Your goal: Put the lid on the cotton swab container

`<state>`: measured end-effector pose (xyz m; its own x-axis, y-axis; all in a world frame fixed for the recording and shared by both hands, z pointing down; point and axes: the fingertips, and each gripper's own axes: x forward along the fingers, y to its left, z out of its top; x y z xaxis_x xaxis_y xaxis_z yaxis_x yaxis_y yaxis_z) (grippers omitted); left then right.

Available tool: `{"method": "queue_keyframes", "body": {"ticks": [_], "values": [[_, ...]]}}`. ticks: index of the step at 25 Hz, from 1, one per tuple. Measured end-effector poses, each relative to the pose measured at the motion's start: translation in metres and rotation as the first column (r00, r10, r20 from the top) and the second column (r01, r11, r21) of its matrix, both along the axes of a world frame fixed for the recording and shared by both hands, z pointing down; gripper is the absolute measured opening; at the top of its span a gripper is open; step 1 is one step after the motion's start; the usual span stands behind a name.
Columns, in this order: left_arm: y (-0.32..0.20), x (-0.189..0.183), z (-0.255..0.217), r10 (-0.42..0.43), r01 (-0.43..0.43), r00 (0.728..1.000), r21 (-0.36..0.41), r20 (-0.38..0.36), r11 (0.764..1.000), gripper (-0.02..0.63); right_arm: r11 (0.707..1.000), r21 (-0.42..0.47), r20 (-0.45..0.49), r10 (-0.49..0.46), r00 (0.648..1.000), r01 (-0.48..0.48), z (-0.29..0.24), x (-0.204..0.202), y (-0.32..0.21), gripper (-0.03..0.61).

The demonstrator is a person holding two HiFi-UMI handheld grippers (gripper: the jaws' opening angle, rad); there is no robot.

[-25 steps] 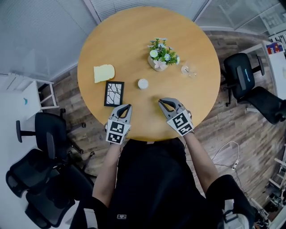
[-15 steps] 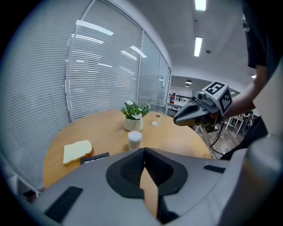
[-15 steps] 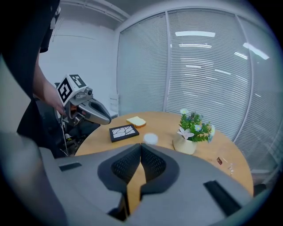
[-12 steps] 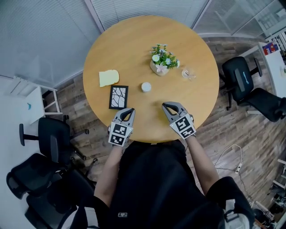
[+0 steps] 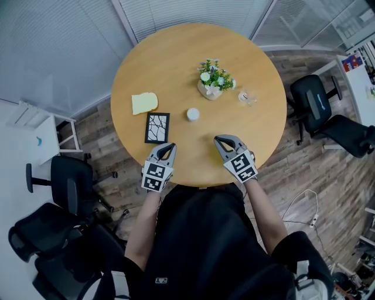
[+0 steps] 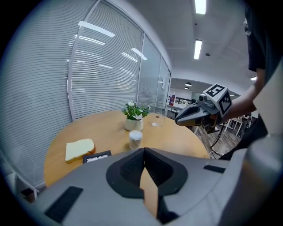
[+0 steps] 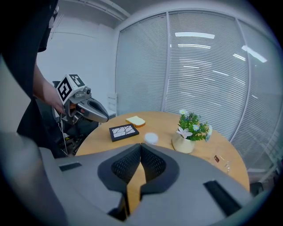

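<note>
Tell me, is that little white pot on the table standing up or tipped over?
Upright: the cotton swab container stands on its base on the table, with its round top facing up.

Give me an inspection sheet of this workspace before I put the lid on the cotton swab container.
Surface: round wooden table.
Job's things: cotton swab container mid-table; clear item, possibly the lid, lying apart from it beyond the plant.
Clutter: potted plant; bread slice; black frame.
Grippers: left gripper and right gripper both shut, empty, over the near edge.
Cables: white cable on the floor, right side.
Surroundings: office chairs; window blinds.
</note>
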<state>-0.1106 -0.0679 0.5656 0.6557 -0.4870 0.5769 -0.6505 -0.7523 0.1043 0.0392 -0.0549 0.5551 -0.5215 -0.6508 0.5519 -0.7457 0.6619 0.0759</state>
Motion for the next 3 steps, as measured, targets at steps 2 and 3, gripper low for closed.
{"method": "queue_keyframes", "body": {"ticks": [2, 3], "values": [[0.0001, -0.0031, 0.0008, -0.005, 0.005, 1.000, 0.001, -0.002, 1.000, 0.006, 1.000, -0.001, -0.002, 0.001, 1.000, -0.001, 0.0005, -0.0008, -0.0001, 0.006], [0.0002, -0.0044, 0.0011, -0.007, 0.007, 1.000, 0.001, -0.002, 1.000, 0.006, 1.000, -0.001, -0.002, 0.001, 1.000, -0.001, 0.0008, -0.0012, -0.0002, 0.006]]}}
